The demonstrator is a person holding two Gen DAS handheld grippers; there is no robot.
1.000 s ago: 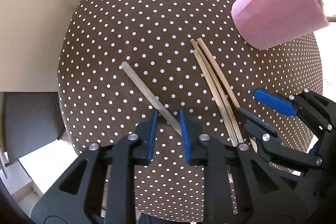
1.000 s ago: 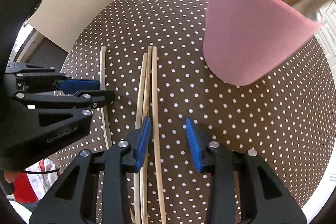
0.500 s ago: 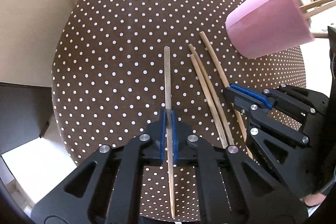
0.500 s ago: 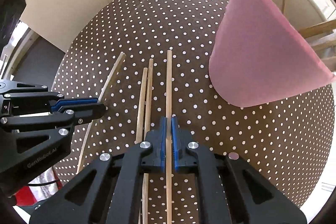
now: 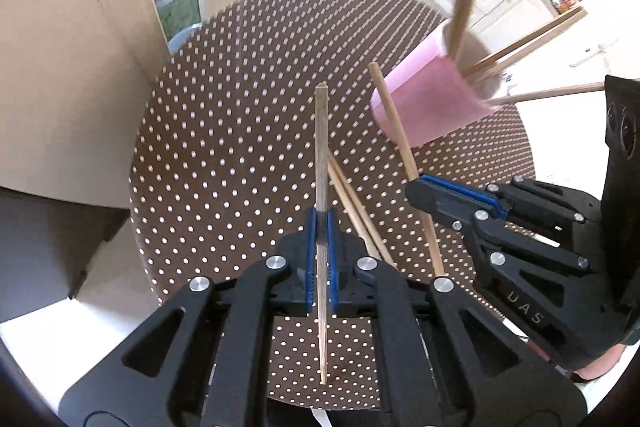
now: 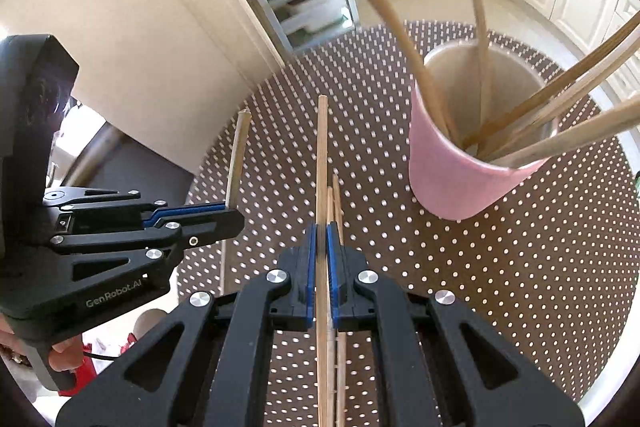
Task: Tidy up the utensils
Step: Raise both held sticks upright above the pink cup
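Brown polka-dot cloth (image 5: 224,155) covers the round bench under your left gripper (image 5: 321,223). In the left wrist view, its blue-padded jaws are clamped on a pale chopstick (image 5: 321,155) that runs straight toward twelve o'clock, its blunt end clear of the cloth and its thin end trailing back toward six o'clock below the jaws. Just at one o'clock from the jaws, two loose chopsticks (image 5: 352,203) lie side by side on the cloth. At three o'clock your right gripper (image 5: 416,193) comes in from the side, jaws pressed together on a darker chopstick (image 5: 394,123) that slants toward twelve o'clock and crosses in front of the pink cup (image 5: 428,103). The cup stands at two o'clock on the bench with several chopsticks (image 5: 528,39) fanning out of its mouth.

From the right wrist view, your right gripper (image 6: 321,231) has its jaws closed tight on the darker chopstick (image 6: 322,155), which points to twelve o'clock. The two loose chopsticks (image 6: 334,203) lie on the cloth (image 6: 480,287) directly beneath it, almost parallel to it. The pink cup (image 6: 444,179) sits at two o'clock, upright, holding the fanned chopsticks (image 6: 568,99), near the held one but apart from it. At nine o'clock your left gripper (image 6: 232,213) grips the pale chopstick (image 6: 239,151), which tilts upward. Part of your hand (image 6: 60,351) shows at eight o'clock under that gripper's body.
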